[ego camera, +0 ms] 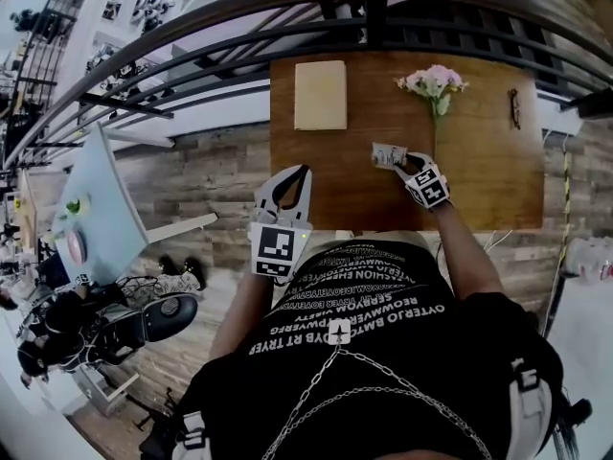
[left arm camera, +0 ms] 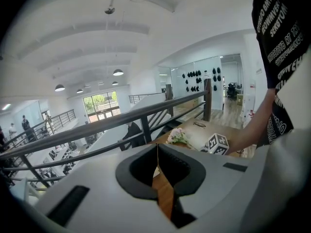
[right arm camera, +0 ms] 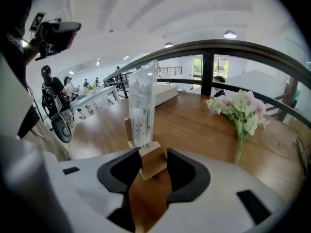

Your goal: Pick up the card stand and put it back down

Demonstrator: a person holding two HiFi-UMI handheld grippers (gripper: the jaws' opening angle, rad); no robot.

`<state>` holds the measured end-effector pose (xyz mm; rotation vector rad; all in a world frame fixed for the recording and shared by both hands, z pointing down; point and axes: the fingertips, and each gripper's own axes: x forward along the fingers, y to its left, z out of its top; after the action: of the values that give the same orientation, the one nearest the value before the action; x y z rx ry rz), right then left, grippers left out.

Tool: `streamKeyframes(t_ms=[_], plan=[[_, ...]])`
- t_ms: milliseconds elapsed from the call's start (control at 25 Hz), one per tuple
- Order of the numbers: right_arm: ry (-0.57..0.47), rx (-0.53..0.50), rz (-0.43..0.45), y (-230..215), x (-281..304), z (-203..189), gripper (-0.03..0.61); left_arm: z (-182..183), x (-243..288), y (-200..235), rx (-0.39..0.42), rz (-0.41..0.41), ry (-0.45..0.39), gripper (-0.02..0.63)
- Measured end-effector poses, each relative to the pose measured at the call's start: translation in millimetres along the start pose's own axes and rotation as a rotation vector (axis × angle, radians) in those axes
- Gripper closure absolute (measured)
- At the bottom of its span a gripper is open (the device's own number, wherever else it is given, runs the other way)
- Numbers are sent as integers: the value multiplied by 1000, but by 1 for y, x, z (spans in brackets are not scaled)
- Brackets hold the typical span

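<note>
We are holding the left gripper [ego camera: 304, 172] closed and empty over the table's [ego camera: 479, 175] near left corner, clear of the work. Near the table's middle, our right gripper [ego camera: 406, 166] is clamping the card stand [ego camera: 388, 154] low by its base, likely to steady it; only the right gripper view is showing this grip.

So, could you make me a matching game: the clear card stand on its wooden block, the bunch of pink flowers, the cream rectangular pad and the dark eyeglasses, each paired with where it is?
Things:
1. clear card stand on a wooden block
2. bunch of pink flowers
3. cream rectangular pad
4. dark eyeglasses

Places:
A. far left part of the brown wooden table, in the head view
B. between the pad and the eyeglasses
C. between the right gripper's jaws
D. near the table's right edge

Pairs: 1-C, 2-B, 3-A, 4-D.
</note>
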<state>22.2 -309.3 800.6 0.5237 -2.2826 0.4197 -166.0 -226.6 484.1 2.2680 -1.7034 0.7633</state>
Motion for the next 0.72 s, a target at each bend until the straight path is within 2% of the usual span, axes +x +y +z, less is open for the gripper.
streamKeyframes(t_ms=[160,360,600,640,720], plan=[[63,-8,-21,0,2,-13,397,-1,-9,-5,-2,-7,-10,584],[52,20,-66,-2,-14,-13,382,-3,-21,-10,-1,-10,-34,584],[-42,107,-222,-12,-66,4,380,8,-30,-9,-6,-17,-98,584],[-59,121,-252,-10,-76,6,405,9,-32,-10,-3,-21,-103,584],[-88,132,-314,-6,-102,10,532,12,-35,-19,13,-37,-120,584]])
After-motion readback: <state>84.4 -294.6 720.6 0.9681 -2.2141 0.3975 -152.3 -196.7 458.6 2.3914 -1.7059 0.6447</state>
